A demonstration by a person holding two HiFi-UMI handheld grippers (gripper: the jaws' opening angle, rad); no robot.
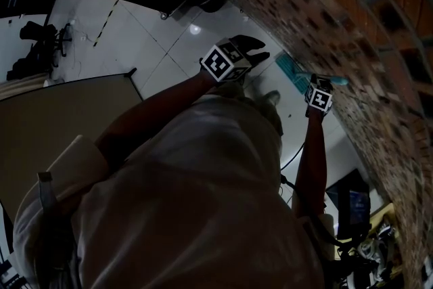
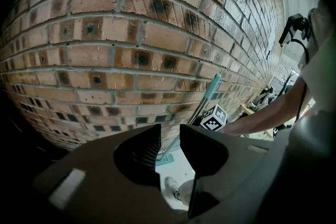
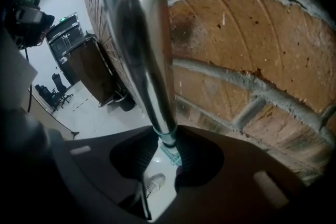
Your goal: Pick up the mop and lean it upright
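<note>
Head view: the left gripper (image 1: 259, 51) is held out over the pale floor (image 1: 155, 44), short of the brick wall (image 1: 352, 24). The right gripper (image 1: 322, 83) is tight against that wall, and the teal top of the mop (image 1: 294, 72) pokes out just past its fingertips. The mop's flat teal head lies on the floor below, showing between the two grippers.

Left gripper view: the fingers (image 2: 144, 149) are released, with a narrow gap and nothing between them. Through the gap show the floor, a shoe (image 2: 172, 186) and a corner of the mop's head. Beyond the fingertips and off to their right, the pole (image 2: 209, 93) stands steeply against the bricks, well apart from these fingers. The right gripper's marker cube (image 2: 212, 118) sits beside it.

Right gripper view: the ribbed pads (image 3: 199, 160) are clenched on the shiny metal pole, one on each side. The pole rises straight up out of the fingers, close along the wall to its right. Below the fingers the teal head rests on the floor at the foot of the bricks, with the shoe near it.
</note>
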